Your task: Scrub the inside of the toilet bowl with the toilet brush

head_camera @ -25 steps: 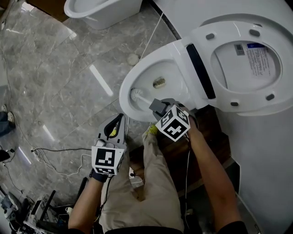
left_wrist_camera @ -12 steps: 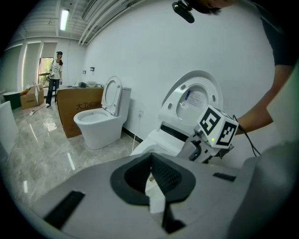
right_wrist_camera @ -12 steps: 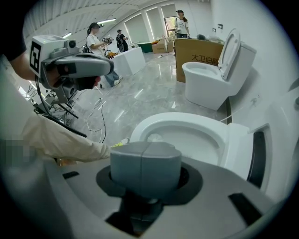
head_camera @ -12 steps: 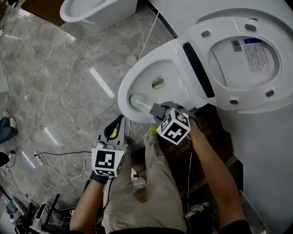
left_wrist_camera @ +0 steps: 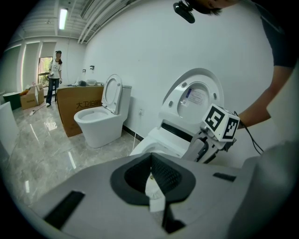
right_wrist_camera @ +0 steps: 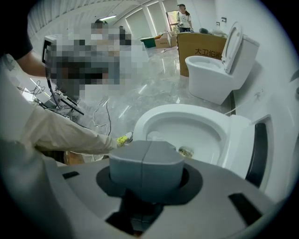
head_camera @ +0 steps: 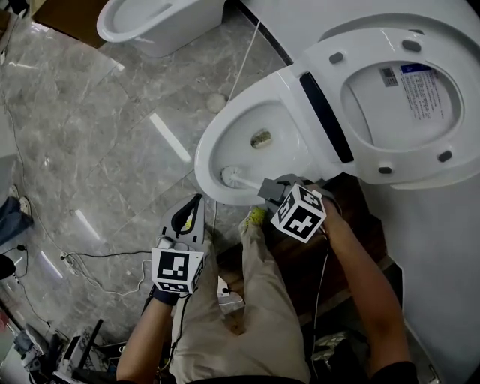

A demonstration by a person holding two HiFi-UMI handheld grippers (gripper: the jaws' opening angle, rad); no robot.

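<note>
The white toilet bowl [head_camera: 216, 129] stands open with its seat and lid [head_camera: 405, 97] raised to the right. My right gripper [head_camera: 271, 187] hovers over the bowl's near rim, shut on the toilet brush handle. The white brush head [head_camera: 229, 177] rests against the inner wall just below the front rim, left of the drain [head_camera: 261, 139]. In the right gripper view the closed jaws [right_wrist_camera: 147, 161] hide the brush, and the bowl [right_wrist_camera: 187, 128] lies beyond. My left gripper [head_camera: 191, 214] hangs low beside the bowl, open, holding nothing; its own view [left_wrist_camera: 152, 179] faces the toilet [left_wrist_camera: 154, 140].
A second toilet [head_camera: 161, 19] stands at the back left on the marble floor. Cables [head_camera: 97, 251] trail across the floor at lower left. The person's trouser leg [head_camera: 251, 300] and a dark wooden platform [head_camera: 352, 232] sit beside the bowl. A cardboard box [left_wrist_camera: 77, 105] and a standing person [left_wrist_camera: 55, 77] are far off.
The right gripper has drawn the brush head along the inner wall toward the bowl's near front rim. The left gripper has stayed where it was.
</note>
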